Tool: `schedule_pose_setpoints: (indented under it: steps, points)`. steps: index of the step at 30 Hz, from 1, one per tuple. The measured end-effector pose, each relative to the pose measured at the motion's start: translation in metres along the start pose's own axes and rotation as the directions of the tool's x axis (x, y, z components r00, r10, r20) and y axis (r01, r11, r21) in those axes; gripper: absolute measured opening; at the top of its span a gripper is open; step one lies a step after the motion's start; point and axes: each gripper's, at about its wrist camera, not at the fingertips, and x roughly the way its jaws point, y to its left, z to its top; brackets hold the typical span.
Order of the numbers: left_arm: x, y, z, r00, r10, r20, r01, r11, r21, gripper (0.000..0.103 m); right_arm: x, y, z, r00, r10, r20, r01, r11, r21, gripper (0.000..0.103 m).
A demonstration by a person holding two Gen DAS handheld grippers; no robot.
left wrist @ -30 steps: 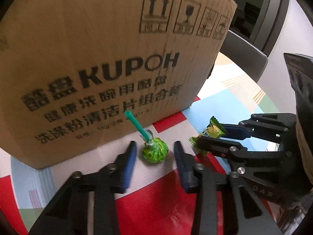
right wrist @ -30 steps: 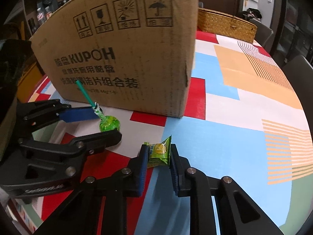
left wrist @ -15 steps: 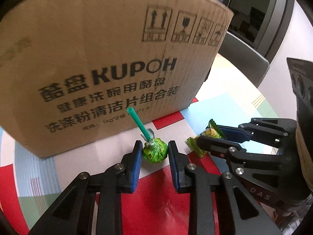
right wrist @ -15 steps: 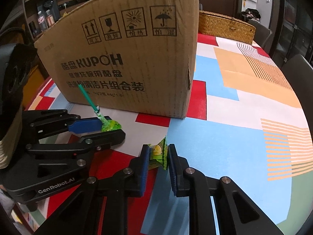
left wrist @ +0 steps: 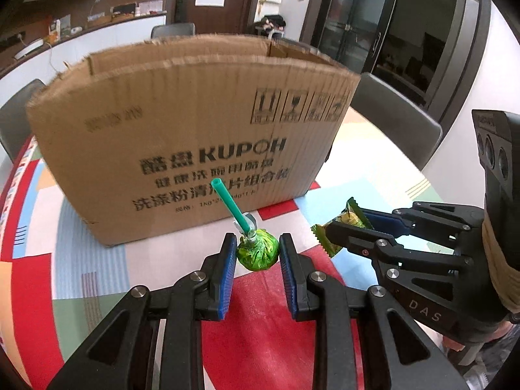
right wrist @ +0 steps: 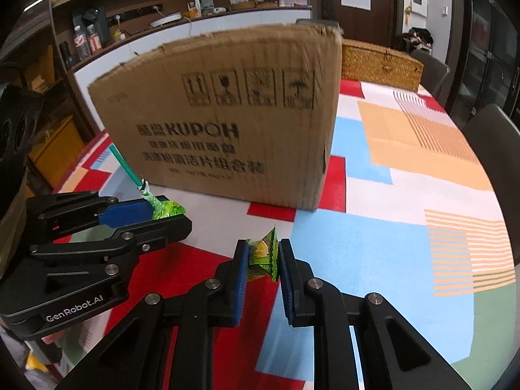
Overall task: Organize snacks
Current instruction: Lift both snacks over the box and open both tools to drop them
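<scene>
Where blue ribbed pads [left wrist: 227,269] pinch — crinkly round lollipop [left wrist: 258,253].

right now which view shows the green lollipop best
The left wrist view: the lollipop sits centred between the left gripper pads, wrapped head and green stick fully visible. In the right wrist view its head is partly hidden behind that gripper's finger, off to the left; only the stick shows clearly.
</scene>
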Motion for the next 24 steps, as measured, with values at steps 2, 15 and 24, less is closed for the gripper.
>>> schedule_pose_setpoints:
  steps: [2,15,24]
  points:
    - [-0.011,-0.002,0.001,1.0,0.006,0.026,-0.006,1.0,0.002,0.027,-0.007,0.003,0.002,1.0,-0.002,0.02,0.003,1.0,-0.005,0.02]
    - [-0.083,-0.011,0.022,0.973,0.06,0.221,-0.071,0.997,0.043,0.027,-0.06,0.024,0.025,0.983,0.016,0.18,-0.011,1.0,-0.029,0.02]
    - [-0.111,-0.001,0.044,0.945,0.091,0.315,-0.111,0.993,0.045,0.027,-0.08,0.032,0.051,0.962,0.024,0.273,-0.011,0.999,-0.051,0.02]
